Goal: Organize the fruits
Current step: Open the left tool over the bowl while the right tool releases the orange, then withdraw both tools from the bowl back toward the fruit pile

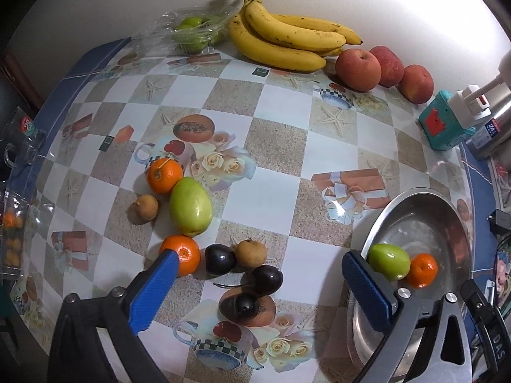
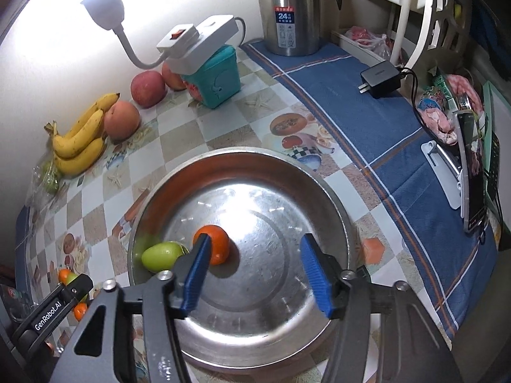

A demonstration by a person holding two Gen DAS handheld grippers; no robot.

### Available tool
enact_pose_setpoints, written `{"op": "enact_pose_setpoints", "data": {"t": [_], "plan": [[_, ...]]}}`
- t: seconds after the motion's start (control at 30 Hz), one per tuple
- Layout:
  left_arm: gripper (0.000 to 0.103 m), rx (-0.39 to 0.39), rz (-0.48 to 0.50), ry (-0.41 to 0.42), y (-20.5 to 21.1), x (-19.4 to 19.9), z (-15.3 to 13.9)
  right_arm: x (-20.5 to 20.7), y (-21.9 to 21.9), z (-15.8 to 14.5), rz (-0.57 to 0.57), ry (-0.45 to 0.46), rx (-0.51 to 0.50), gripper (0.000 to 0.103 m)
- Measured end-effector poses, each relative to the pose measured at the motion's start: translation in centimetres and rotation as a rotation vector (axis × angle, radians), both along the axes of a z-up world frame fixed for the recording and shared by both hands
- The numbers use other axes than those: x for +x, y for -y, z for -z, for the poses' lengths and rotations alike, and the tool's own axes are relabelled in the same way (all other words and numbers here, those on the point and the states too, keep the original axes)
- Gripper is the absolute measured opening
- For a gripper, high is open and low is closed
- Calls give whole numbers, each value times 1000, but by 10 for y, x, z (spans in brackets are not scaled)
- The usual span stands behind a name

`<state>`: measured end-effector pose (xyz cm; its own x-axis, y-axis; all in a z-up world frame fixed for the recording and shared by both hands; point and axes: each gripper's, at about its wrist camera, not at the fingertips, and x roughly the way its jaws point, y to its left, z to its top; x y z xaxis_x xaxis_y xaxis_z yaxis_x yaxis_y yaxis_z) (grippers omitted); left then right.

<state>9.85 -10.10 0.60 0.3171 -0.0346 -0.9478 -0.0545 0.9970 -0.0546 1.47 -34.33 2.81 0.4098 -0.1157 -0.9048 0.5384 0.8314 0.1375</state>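
Observation:
A steel bowl [image 2: 322, 188] holds a green fruit [image 2: 159, 256] and an orange [image 2: 217, 242]; both show in the left wrist view too, the green fruit [image 1: 389, 261] beside the orange [image 1: 422, 270]. My right gripper [image 2: 254, 255] is open and empty above the bowl. My left gripper [image 1: 260, 263] is open and empty over loose fruit on the table: two oranges [image 1: 183, 255] [image 1: 163, 175], a large green fruit [image 1: 190, 206], two small brown fruits [image 1: 251, 252] [image 1: 143, 209] and dark plums [image 1: 267, 279].
Bananas [image 1: 284, 40], three apples [image 1: 359, 69] and a clear box of green fruit [image 1: 196, 32] lie along the back wall. A teal box [image 2: 217, 78] with a power strip, a steel flask [image 2: 289, 9], a charger [image 2: 380, 79] and a phone [image 2: 472, 172] stand to the right.

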Motion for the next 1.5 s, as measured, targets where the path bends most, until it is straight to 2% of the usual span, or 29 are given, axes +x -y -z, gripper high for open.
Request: {"op": "enact_pose_setpoints", "data": {"t": [0.23,0.63,0.7,0.73,1.3,1.5], "plan": [[103,32,-14,-9,-1,0,5,3,-3,4,-28,-18,-2,87],[103,54,-28,-20,-2,0,9,4,-5,7,-48,-28,-1,88],[103,61,-33,-20,-2,0,10,5,-6,7,-51,-22,5,99],[103,65,-35,-18,-2,0,10,5,-6,7,-52,-20,3,99],[103,52,-5,-8,-1,-3,4,4,-8,9,-56,-39,-28,100],[103,29,-35,-3,-17,-5,1,3,-12,2,-59,6,-24,100]]}}
